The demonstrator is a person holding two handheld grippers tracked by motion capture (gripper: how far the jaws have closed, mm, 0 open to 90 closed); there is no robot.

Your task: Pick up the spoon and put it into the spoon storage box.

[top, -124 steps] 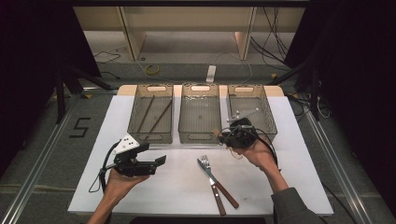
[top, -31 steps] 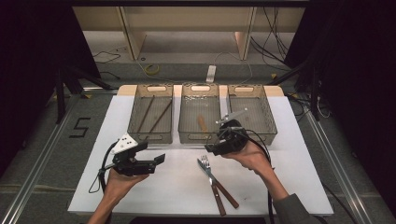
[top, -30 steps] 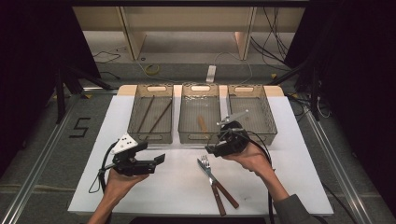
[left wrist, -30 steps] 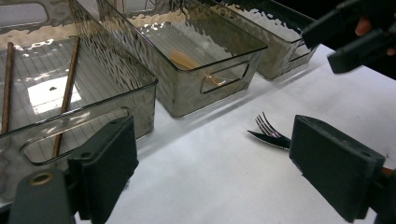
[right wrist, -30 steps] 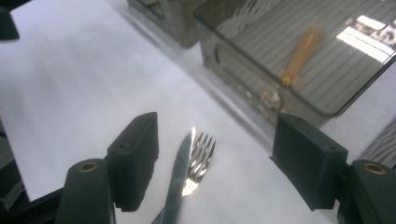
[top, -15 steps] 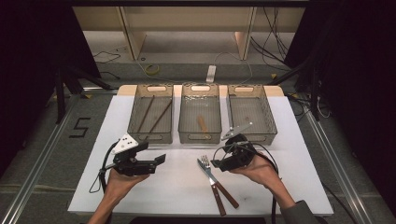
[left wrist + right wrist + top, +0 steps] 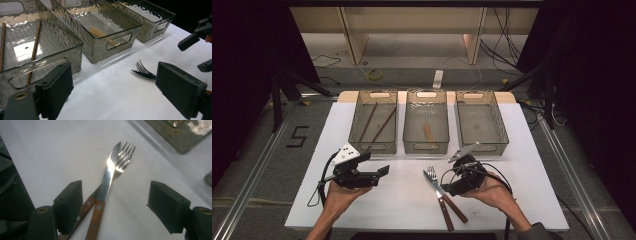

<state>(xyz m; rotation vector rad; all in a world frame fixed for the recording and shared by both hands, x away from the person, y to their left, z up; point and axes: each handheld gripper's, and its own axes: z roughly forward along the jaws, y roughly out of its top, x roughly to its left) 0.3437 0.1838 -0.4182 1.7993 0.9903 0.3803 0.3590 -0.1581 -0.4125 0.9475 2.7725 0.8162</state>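
Right tool is held low over the white tabletop, jaws spread wide, nothing gripped. In the right gripper view the jaws of this tool straddle the crossed cutlery: the steel knife with the riveted wooden handle is laid over the steel fork with the matching wooden handle, blade tip beside the tines. Contact between the jaws and the cutlery cannot be told.

In the high view the knife and fork are seen at about 6 o'clock from the middle bin, tips toward 11 o'clock, handles toward 5 o'clock, just at 9 o'clock of the right tool.

Left tool is held clear of the tabletop at 9 o'clock of the cutlery, well apart from it, jaws wide, empty. In the left gripper view this tool is aimed across the tabletop toward the fork tines; the right tool is seen at 2 o'clock there.

Three smoked clear plastic bins are lined up at 12 o'clock on the tabletop:
- left bin: two dark brown chopsticks inside, lying flat
- middle bin: one pale wooden utensil inside, type cannot be told
- right bin

A dark "5" mark is seen on the floor at 9 o'clock of the tabletop.
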